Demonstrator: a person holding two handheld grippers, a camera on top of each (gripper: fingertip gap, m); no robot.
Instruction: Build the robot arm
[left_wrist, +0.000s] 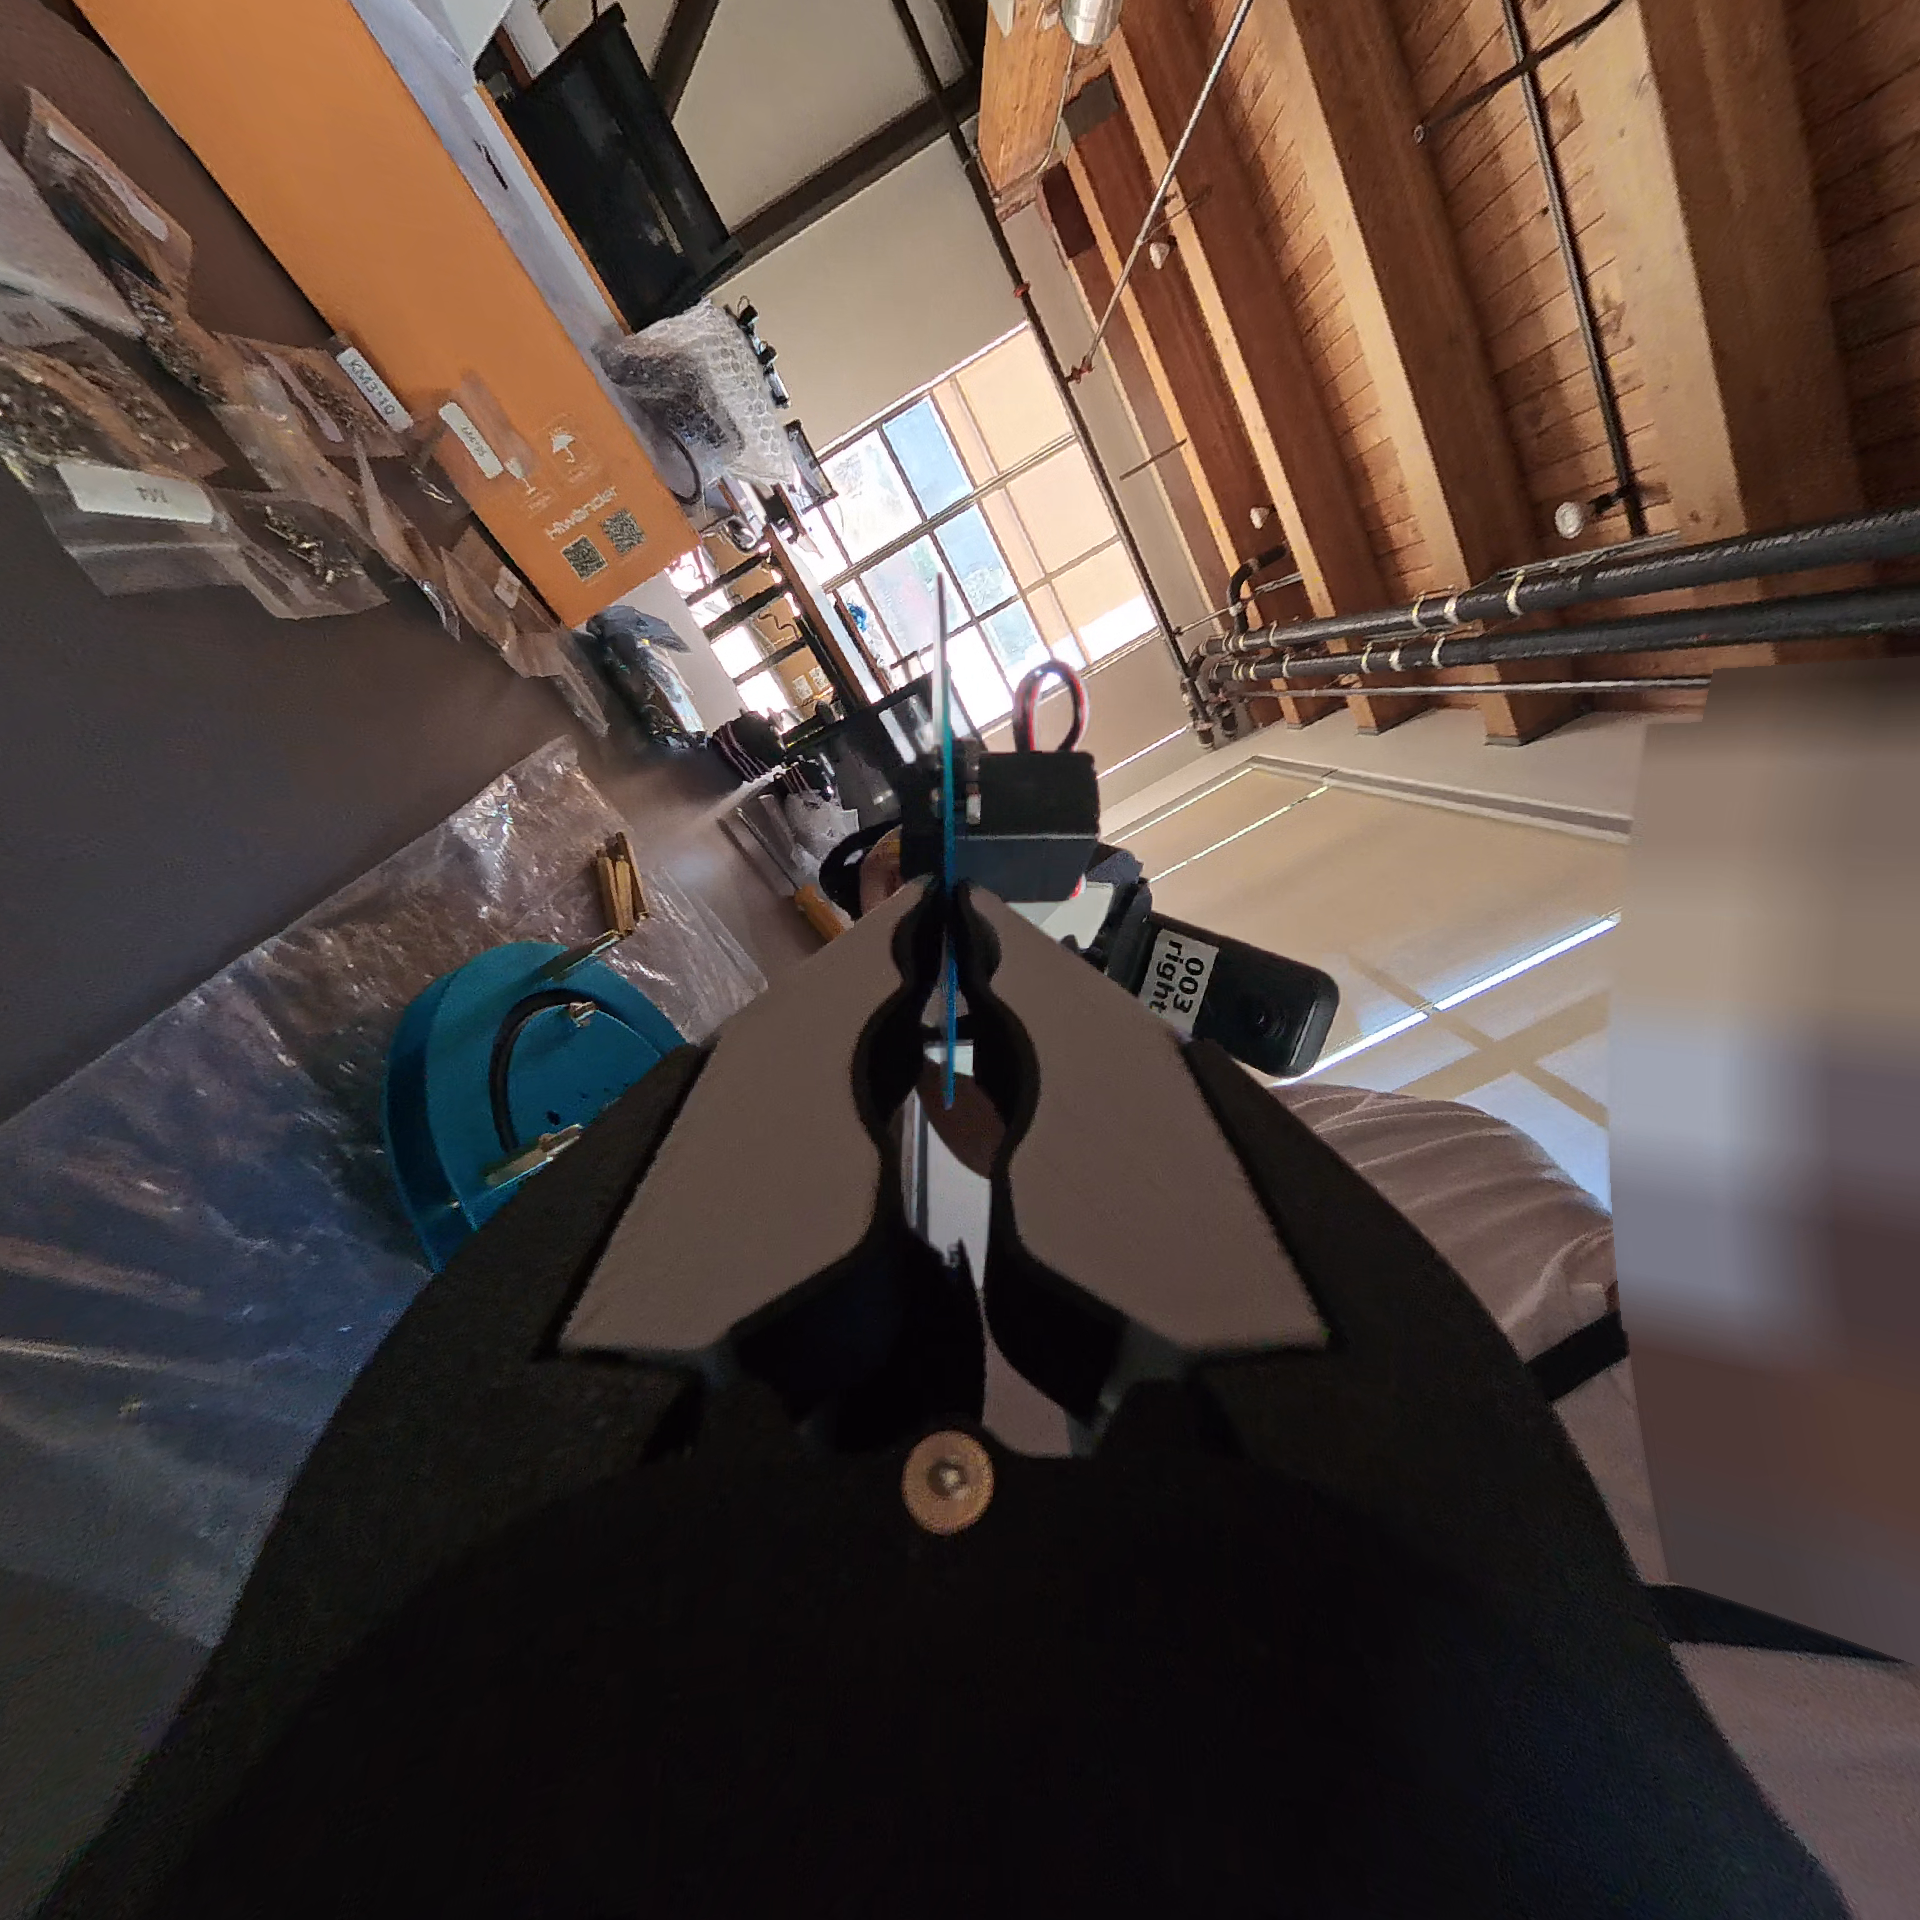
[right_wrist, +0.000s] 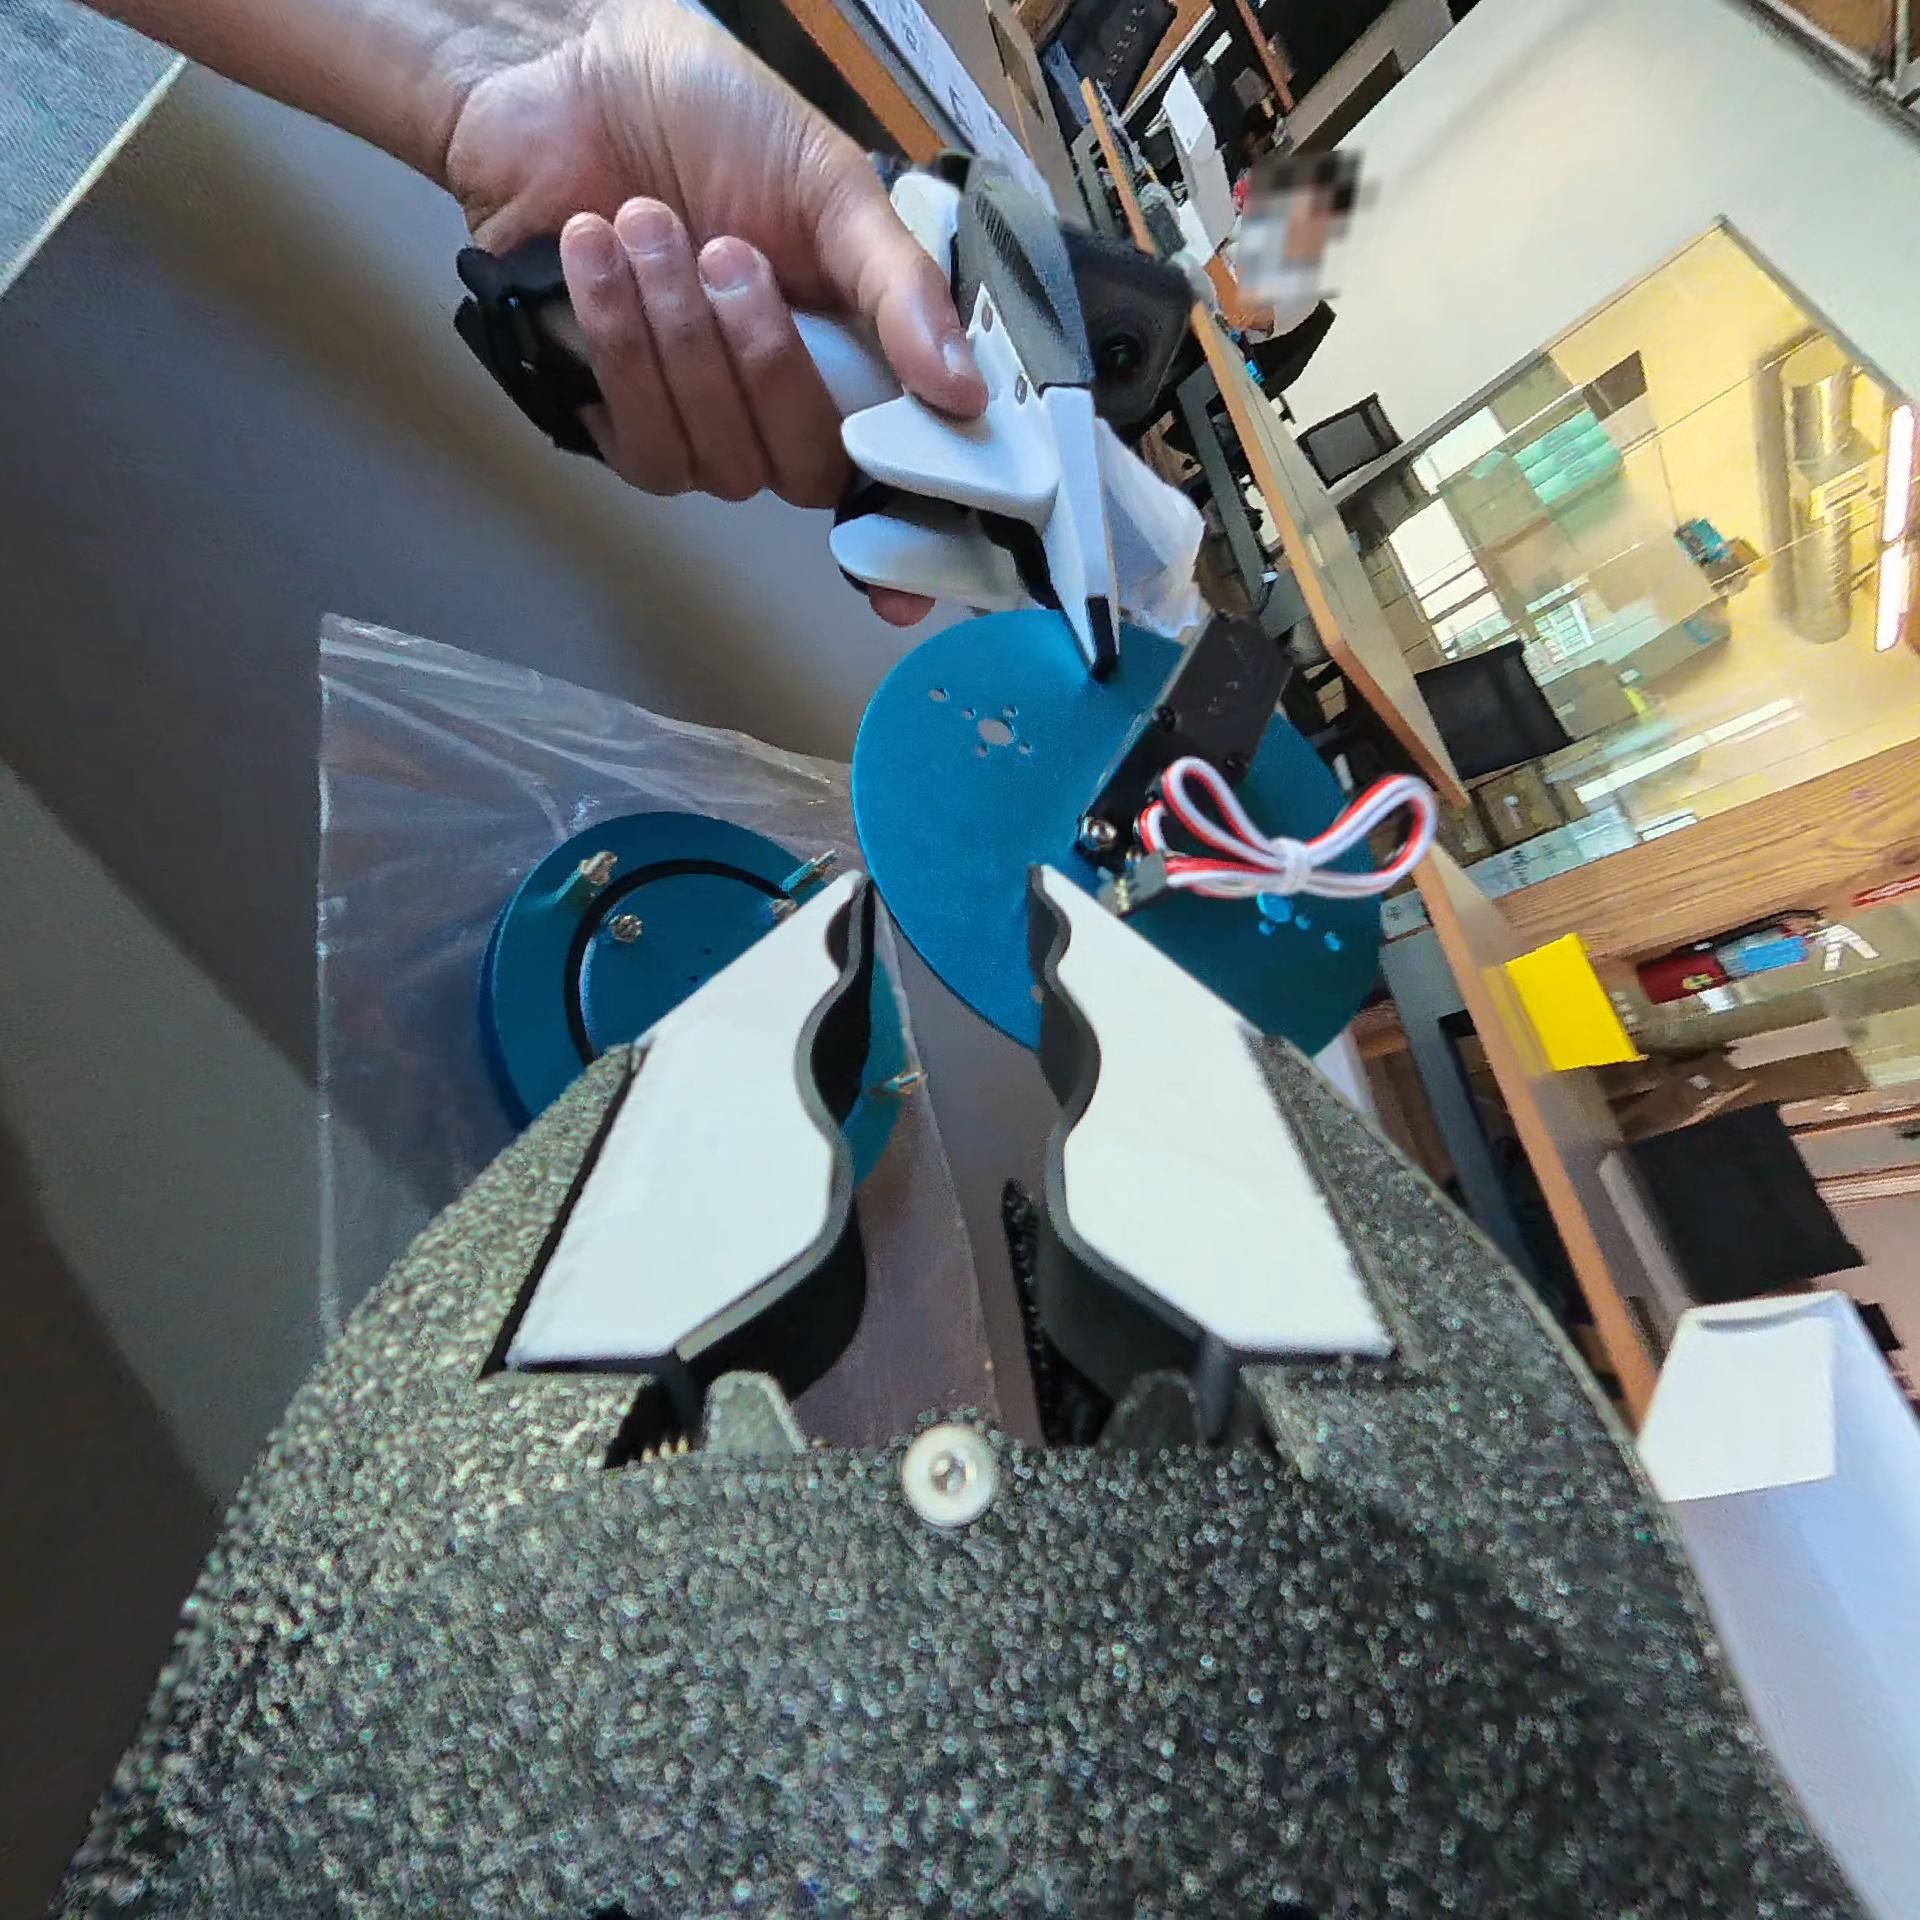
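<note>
Blue disc (right_wrist: 997, 831) edge-on in left claw (left_wrist: 948, 914)

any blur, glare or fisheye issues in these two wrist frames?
Left wrist view: backlit window blows out, leaving the left gripper body near black; strong fisheye, horizon tilted; thin blue round metal plate seen edge-on, sharp. Right wrist view: evenly lit, the hand and right gripper fingers slightly soft; clear plastic bag shows mild glare.

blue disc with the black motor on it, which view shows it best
The right wrist view: the blue disc faces the camera, showing its holes, the black motor and red-and-white wires, with the left gripper clamping its rim. The left wrist view shows the disc only edge-on, between that gripper's own fingers.
</note>
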